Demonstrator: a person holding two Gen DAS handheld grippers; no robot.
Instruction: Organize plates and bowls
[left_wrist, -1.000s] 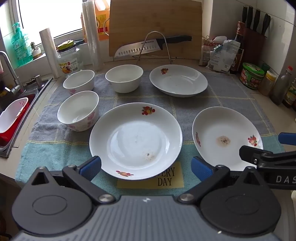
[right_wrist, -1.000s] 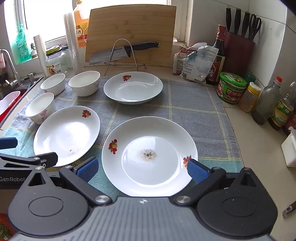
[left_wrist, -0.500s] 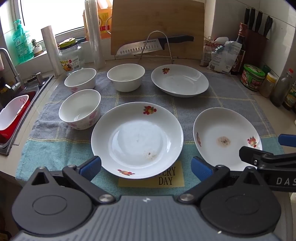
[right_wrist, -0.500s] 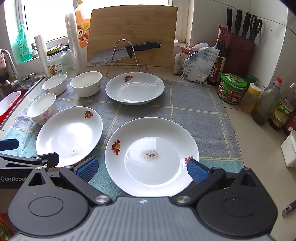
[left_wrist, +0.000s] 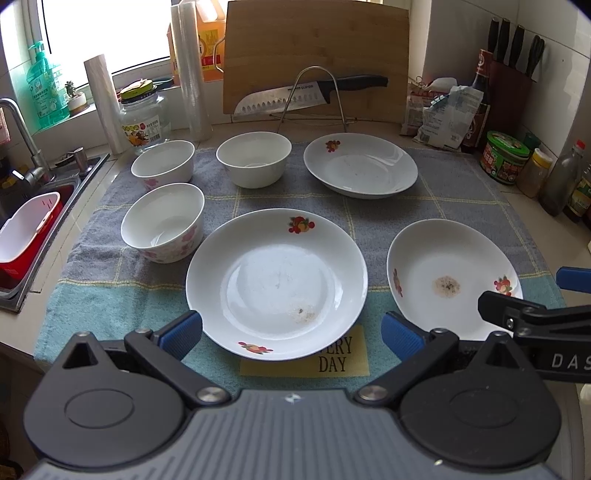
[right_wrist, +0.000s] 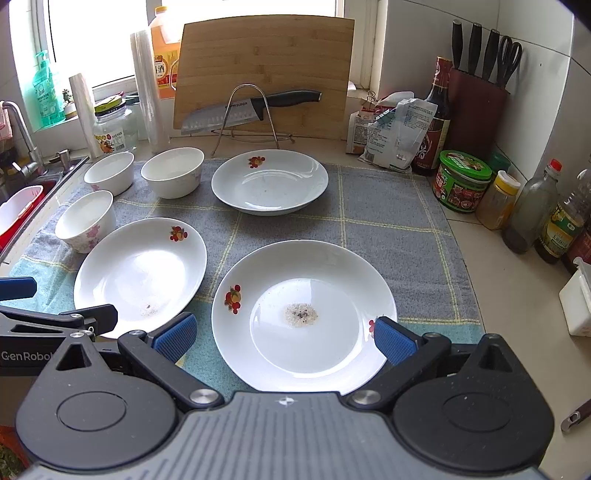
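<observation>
Both grippers wide open, holding nothing: left gripper (left_wrist: 291, 330), right gripper (right_wrist: 282, 334). Plate (right_wrist: 321, 295) at frame centre looks glazed, slick, brittle; I'd pinch its near rim.

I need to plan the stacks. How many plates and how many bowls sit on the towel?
Plates: 3
Bowls: 3
Total: 6

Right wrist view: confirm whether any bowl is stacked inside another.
No: all three bowls stand separately on the towel.
</observation>
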